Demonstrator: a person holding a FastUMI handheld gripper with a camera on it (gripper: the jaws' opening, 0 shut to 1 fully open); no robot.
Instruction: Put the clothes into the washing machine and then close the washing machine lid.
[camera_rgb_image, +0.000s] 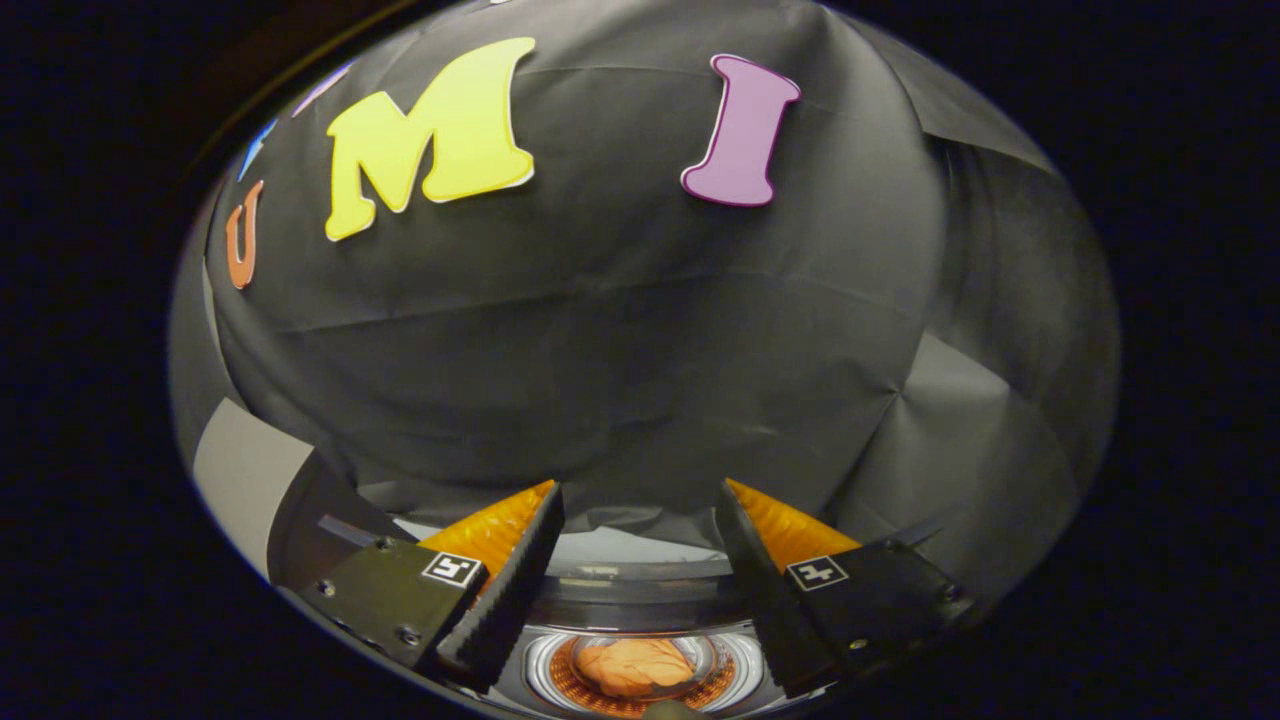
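Note:
My gripper (640, 500) is open, its two fingers spread wide with nothing between them. Below and between the fingers I look down into the washing machine's round drum (545, 670). An orange piece of clothing (633, 665) lies bunched at the bottom of the drum. The machine's dark top rim (640, 598) curves across between the fingers, just beyond the drum opening. The gripper is held above the opening, clear of the clothing.
The booth's black cloth wall (620, 330) hangs close behind the machine. A pale grey panel (245, 470) stands beside the machine beyond the left finger. A dark raised part, maybe the lid (310, 510), rises at the machine's left.

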